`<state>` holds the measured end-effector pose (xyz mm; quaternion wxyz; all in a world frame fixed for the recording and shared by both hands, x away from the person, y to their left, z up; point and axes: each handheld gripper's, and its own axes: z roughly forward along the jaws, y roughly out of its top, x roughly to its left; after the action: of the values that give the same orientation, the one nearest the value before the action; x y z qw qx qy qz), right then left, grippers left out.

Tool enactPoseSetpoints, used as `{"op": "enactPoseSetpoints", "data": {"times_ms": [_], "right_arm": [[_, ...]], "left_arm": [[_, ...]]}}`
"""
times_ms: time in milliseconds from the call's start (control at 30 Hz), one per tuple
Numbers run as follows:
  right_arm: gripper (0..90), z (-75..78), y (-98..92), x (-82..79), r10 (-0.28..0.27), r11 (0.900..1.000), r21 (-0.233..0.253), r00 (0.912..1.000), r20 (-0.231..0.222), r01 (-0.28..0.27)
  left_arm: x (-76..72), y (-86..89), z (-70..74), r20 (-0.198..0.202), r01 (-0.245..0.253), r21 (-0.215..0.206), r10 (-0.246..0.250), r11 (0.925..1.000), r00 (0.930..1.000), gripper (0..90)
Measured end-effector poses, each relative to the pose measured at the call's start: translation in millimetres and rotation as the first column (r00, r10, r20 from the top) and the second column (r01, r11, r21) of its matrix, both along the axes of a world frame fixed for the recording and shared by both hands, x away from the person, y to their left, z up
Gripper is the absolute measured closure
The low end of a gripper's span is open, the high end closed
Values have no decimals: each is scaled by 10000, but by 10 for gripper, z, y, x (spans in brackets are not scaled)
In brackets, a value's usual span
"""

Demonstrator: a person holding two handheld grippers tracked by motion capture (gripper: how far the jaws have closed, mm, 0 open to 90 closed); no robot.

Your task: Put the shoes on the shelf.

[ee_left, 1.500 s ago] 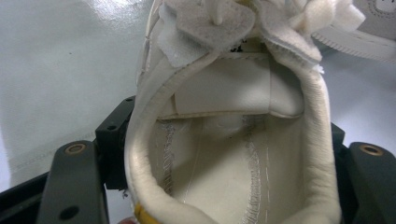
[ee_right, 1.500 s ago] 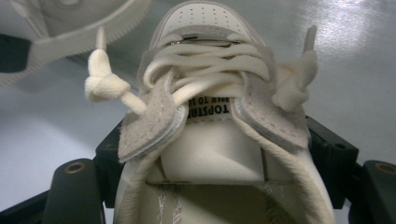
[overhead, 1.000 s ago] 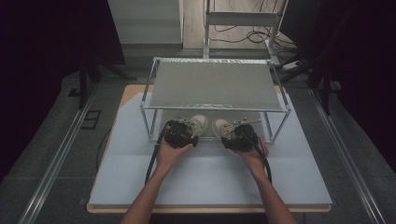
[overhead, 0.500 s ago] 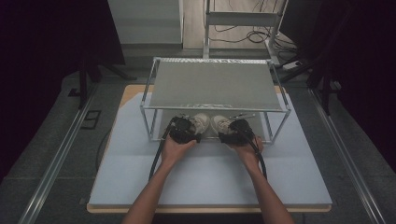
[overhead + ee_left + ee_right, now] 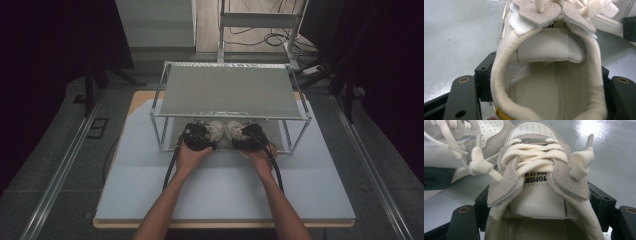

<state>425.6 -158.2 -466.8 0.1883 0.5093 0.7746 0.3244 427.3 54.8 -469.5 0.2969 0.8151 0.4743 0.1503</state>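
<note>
A pale grey table (image 5: pixel 150 200) stands on a dark grey floor (image 5: pixel 50 150), with a metal rail (image 5: pixel 60 172) on the floor at each side of the table, cables (image 5: pixel 270 37) behind it, and darkness at both far sides of the room.

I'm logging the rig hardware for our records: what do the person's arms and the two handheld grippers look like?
The forearms are bare, with no sleeves showing. The left gripper and right gripper are compact black blocks, each trailing a black cable back along the table. In the gripper views, their jaws are matte black plates with rounded corners, brass-coloured rivet rings near the tops and small screw holes.
</note>
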Motion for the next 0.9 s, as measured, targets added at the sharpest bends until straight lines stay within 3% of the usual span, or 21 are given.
{"op": "enactPoseSetpoints", "data": {"times_ms": [33, 167, 233, 300, 367, 400, 433, 467, 500, 533, 600, 633, 667, 800, 833, 867, 900], "right_arm": [[257, -14, 3, 16, -100, 9999, 5, 9999, -31, 100], [256, -39, -4, 39, -165, 9999, 16, 9998, -62, 165], [255, -57, -10, 56, -216, 9998, 1, 9997, -86, 216], [249, -77, -14, 70, -215, 9998, 54, 9997, -85, 216], [247, -76, -14, 68, -210, 9998, 50, 9998, -73, 210], [255, -64, -22, 53, -313, 9994, 151, 9995, 33, 312], [255, -64, -22, 53, -313, 9994, 151, 9995, 33, 312], [235, -38, -26, 27, -468, 9985, 293, 9988, 147, 463], [215, 16, -42, -28, -549, 9980, 327, 9980, 322, 539], [215, 16, -42, -28, -549, 9980, 327, 9980, 322, 539], [216, 49, -116, -128, -165, 9994, 307, 9963, 844, 140], [216, 49, -116, -128, -165, 9994, 307, 9963, 844, 140], [217, 64, -179, -218, -60, 9992, 394, 9947, 1029, 19], [231, 103, -277, -374, -94, 9974, 714, 9918, 1278, 2], [242, 116, -316, -420, -40, 9968, 795, 9900, 1412, -73], [252, 142, -387, -511, 16, 9962, 855, 9879, 1552, -151], [252, 142, -387, -511, 16, 9962, 855, 9879, 1552, -151]], "left_arm": [[24, -4, 14, 2, 113, 268, -113, 9996, 9999, 288], [57, -24, 24, 72, 291, 531, -296, 9982, 9995, 287], [72, -38, 15, -13, 281, 497, -280, 9984, 9996, 285], [51, -63, 6, -287, -161, 124, 164, 9998, 9995, 274], [40, -62, 6, -296, -339, 41, 340, 9994, 9990, 270], [19, -23, 40, 69, -156, -58, 156, 9999, 9999, 241], [19, -23, 40, 69, -156, -58, 156, 9999, 9999, 225], [51, 49, 82, 564, 660, 571, -692, 9962, 9960, 225], [-111, -33, 95, -65, -1129, -905, 1128, 9895, 9936, 206], [-111, -33, 95, -65, -1129, -905, 1128, 9895, 9936, 202], [-220, 49, 154, 199, -978, -1241, 1011, 9874, 9947, 200], [-220, 49, 154, 199, -978, -1241, 1011, 9874, 9947, 200], [-298, 137, 196, 546, -676, -1056, 736, 9921, 9958, 200], [-426, 263, 245, 856, -212, -1177, 314, 9928, 9958, 204], [-480, 302, 260, 939, -252, -1273, 374, 9915, 9949, 213], [-595, 355, 278, 903, -486, -1617, 638, 9856, 9939, 239], [-595, 355, 278, 903, -486, -1617, 638, 9856, 9939, 248]]}}
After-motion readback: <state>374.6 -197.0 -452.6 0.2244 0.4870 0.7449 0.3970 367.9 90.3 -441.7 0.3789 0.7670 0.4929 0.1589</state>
